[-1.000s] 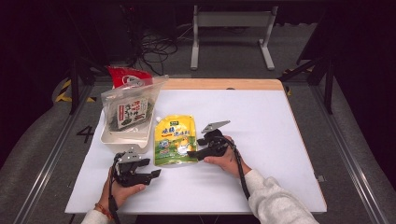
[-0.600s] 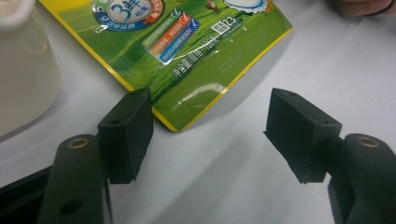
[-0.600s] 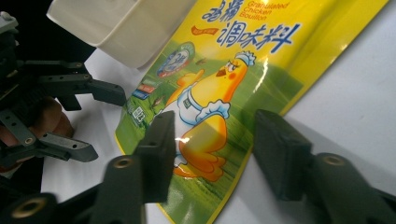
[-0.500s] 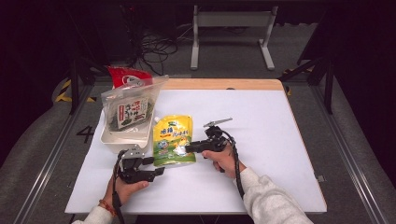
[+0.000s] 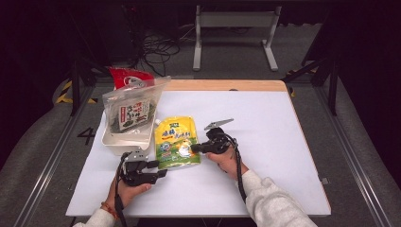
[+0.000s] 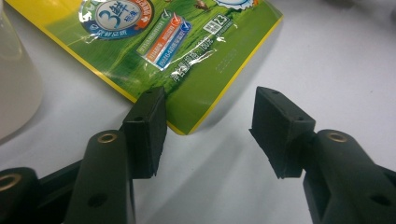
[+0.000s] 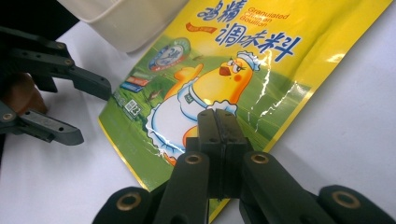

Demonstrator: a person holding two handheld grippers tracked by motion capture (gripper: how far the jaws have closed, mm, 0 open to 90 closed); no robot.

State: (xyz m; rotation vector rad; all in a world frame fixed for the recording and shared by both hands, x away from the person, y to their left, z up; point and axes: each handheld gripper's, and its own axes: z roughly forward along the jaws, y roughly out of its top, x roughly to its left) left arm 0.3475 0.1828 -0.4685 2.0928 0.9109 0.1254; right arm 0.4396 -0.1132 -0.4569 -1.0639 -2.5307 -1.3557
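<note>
A yellow and green bouillon pouch (image 5: 176,142) lies flat on the white table (image 5: 283,142). My right gripper (image 5: 193,149) is shut, its closed tips over the pouch's right side; in the right gripper view the pads (image 7: 217,121) meet above the printed chick on the pouch (image 7: 243,65), and nothing shows between them. My left gripper (image 5: 161,169) is open at the pouch's lower left corner. In the left gripper view the jaws (image 6: 208,126) straddle that corner of the pouch (image 6: 187,46), with the left pad over its edge. The open left gripper (image 7: 95,114) also appears at the left of the right gripper view.
A white tub (image 5: 113,142) stands left of the pouch and holds a clear seaweed bag (image 5: 130,111). A red packet (image 5: 125,75) is behind it. The tub's wall appears close by in both gripper views (image 6: 14,93) (image 7: 126,23). The table's right half is bare.
The right gripper has slid left until its tips are over the pouch. The left gripper has moved up and right to the pouch's lower corner. The pouch has stayed put.
</note>
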